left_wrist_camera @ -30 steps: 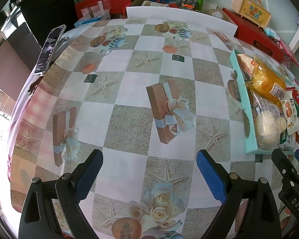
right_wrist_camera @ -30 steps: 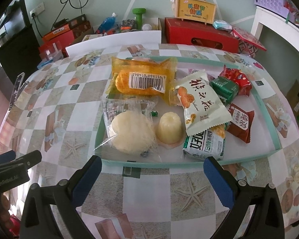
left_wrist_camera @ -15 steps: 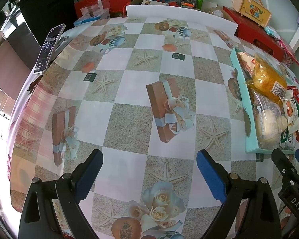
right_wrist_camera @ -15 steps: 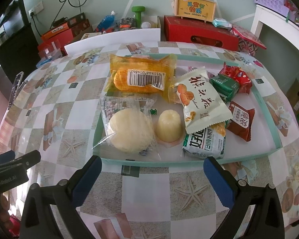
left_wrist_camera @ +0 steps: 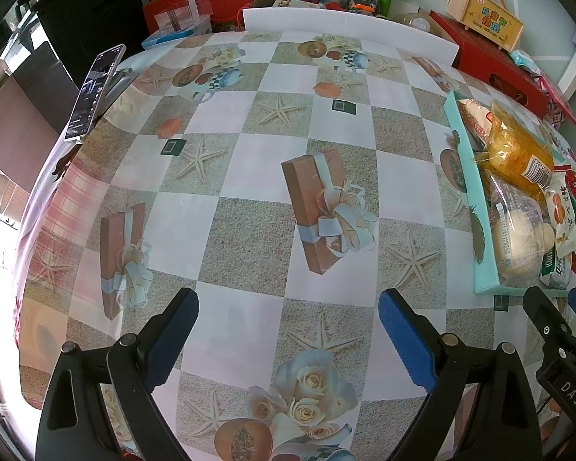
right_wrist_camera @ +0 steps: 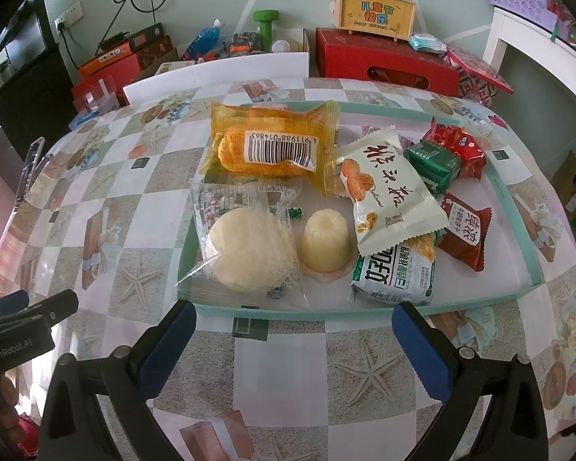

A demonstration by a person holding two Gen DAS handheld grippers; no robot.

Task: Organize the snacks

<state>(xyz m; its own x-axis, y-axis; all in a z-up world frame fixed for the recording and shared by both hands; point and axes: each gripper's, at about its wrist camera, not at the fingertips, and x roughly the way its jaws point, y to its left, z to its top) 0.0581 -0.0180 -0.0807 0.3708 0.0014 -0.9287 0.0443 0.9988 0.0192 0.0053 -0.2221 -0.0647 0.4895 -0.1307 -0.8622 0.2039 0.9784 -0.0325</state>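
Note:
A teal tray [right_wrist_camera: 516, 199] on the patterned table holds several snacks: a yellow corn pack [right_wrist_camera: 268, 146], a clear-wrapped round pastry [right_wrist_camera: 249, 249], a pale jelly cup [right_wrist_camera: 326, 242], a white pouch [right_wrist_camera: 388, 196], a green-and-white pack [right_wrist_camera: 395, 276], and green [right_wrist_camera: 434, 161] and red [right_wrist_camera: 464, 226] packets. My right gripper [right_wrist_camera: 293, 336] stands open just in front of the tray's near rim, empty. My left gripper [left_wrist_camera: 288, 330] is open over bare tablecloth, left of the tray [left_wrist_camera: 462, 176].
A phone [left_wrist_camera: 94, 90] stands propped at the table's left edge. A white foam board [left_wrist_camera: 345, 27] lines the far edge. Red boxes [right_wrist_camera: 384, 63], a yellow gift box [right_wrist_camera: 376, 9], a green dumbbell [right_wrist_camera: 265, 23] and clutter sit behind.
The right gripper has edged slightly closer to the tray. The left view has hardly shifted. Both grippers stay open and empty.

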